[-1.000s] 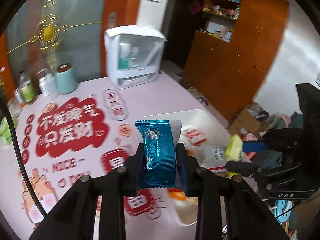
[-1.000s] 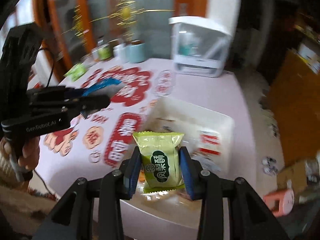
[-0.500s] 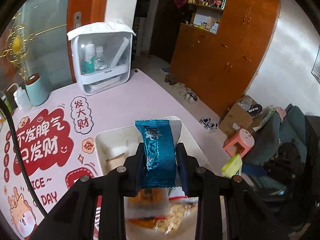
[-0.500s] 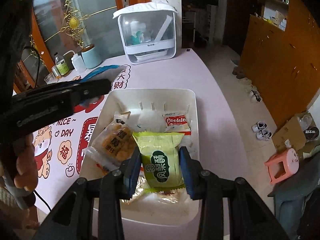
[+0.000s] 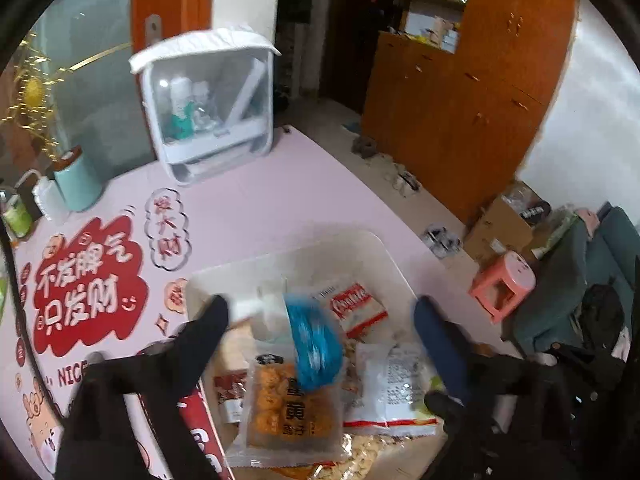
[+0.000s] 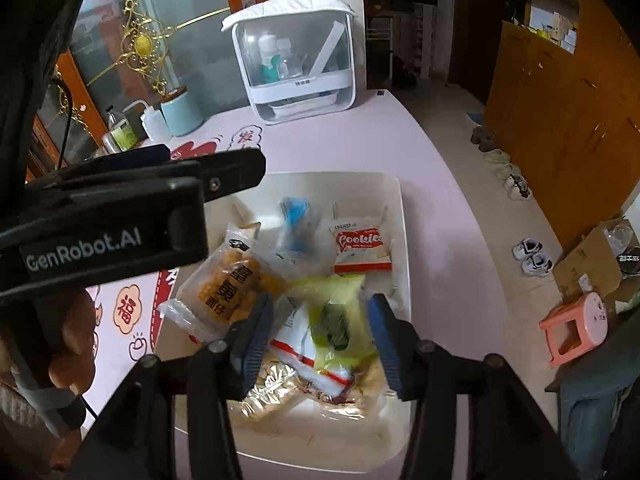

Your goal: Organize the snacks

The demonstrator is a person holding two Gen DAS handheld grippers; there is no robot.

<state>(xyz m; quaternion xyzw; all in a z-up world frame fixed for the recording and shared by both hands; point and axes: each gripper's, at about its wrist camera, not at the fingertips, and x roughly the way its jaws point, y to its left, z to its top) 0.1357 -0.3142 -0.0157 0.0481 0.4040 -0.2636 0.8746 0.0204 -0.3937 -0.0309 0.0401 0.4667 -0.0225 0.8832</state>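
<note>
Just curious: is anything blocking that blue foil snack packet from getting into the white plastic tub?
Nothing visible. The blue foil snack packet is over the white plastic tub, just past the open left gripper; only other packets lie below.

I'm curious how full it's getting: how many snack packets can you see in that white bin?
At least 6 in the white bin: orange puffs left, blue and Cookies at the back, green, white red-striped, clear bag in front. More may lie underneath.

We see snack packs piled in the bin [image 6: 402, 240] on the table [image 6: 432, 184]. Cookies pack [image 6: 362, 246] sits at bin's far right w/ egg-yolk snack bag [image 6: 228, 286] to its left. Storage box [image 6: 296, 60] stands behind.
</note>
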